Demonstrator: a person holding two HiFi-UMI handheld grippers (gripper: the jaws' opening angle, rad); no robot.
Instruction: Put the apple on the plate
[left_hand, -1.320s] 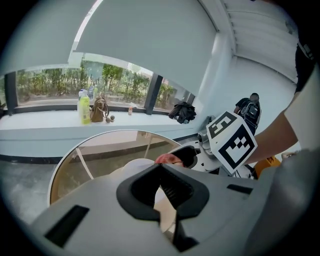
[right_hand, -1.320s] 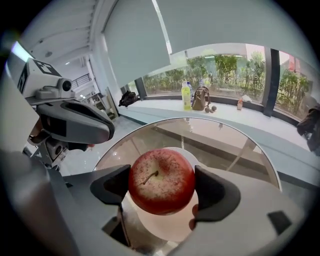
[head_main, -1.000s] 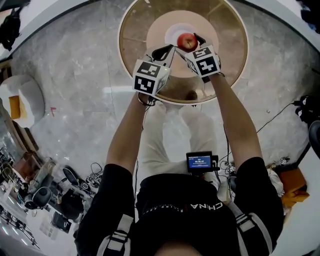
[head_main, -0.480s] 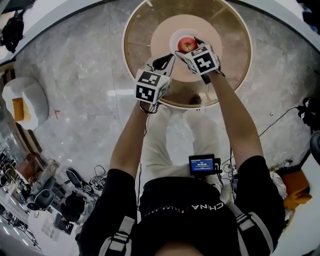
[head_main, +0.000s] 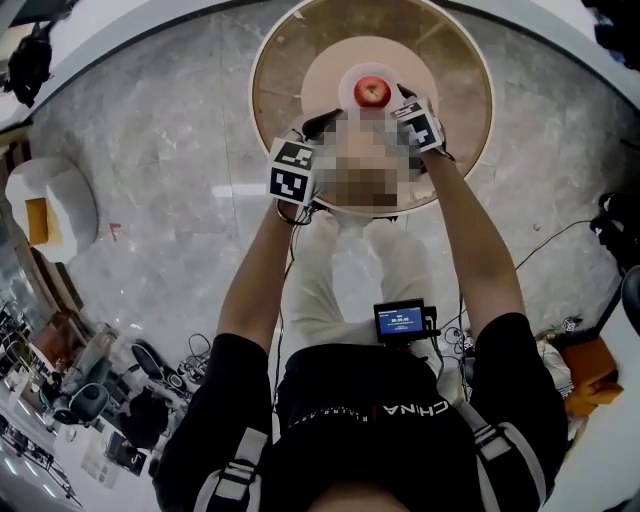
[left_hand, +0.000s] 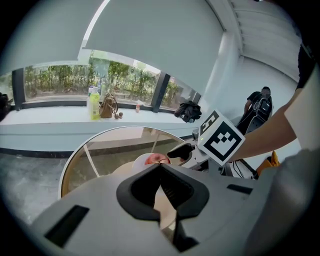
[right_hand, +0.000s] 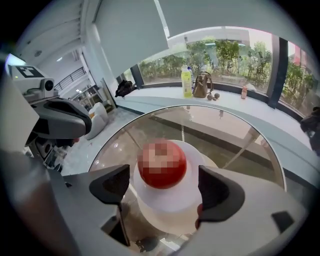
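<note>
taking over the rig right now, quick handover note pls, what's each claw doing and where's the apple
Left claw: shut, empty, off to the side of the plate.
Right claw: open, jaws apart, apple just ahead of them, untouched.
Apple: resting on the white plate at the middle of the round glass table.
Done: apple is on the plate.
Left: probably only backing the right claw away without nudging the apple.
</note>
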